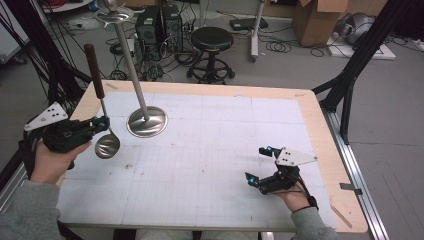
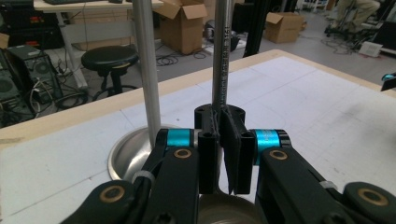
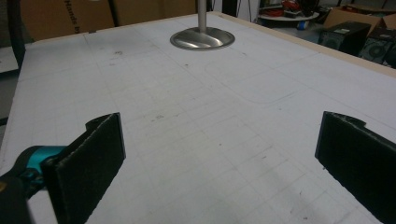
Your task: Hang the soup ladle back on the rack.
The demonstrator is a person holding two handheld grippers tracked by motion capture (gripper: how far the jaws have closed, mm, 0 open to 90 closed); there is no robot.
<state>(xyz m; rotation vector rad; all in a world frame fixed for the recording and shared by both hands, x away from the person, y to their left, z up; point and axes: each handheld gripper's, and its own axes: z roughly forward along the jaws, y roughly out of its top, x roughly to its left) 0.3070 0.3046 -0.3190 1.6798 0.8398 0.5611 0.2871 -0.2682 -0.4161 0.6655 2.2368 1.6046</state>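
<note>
A metal ladle (image 1: 106,144) with a dark brown handle stands nearly upright at the table's left, bowl down, just above the mat. My left gripper (image 1: 101,122) is shut on its thin shaft (image 2: 221,56), just above the bowl (image 2: 226,210). To its right stands a steel stand (image 1: 146,121) with a round dished base (image 2: 128,156) and a tall pole (image 2: 145,65). At the front right my right gripper (image 1: 259,165) rests open, its pads (image 3: 95,158) wide apart with bare mat between them, pointing toward the stand's base (image 3: 202,38).
The table is covered by a white gridded mat (image 1: 210,150) with a wooden border (image 1: 325,135). Behind the table are a black stool (image 1: 211,47), computer towers, cables and cardboard boxes on the floor. Black frame legs (image 1: 350,75) rise at the right.
</note>
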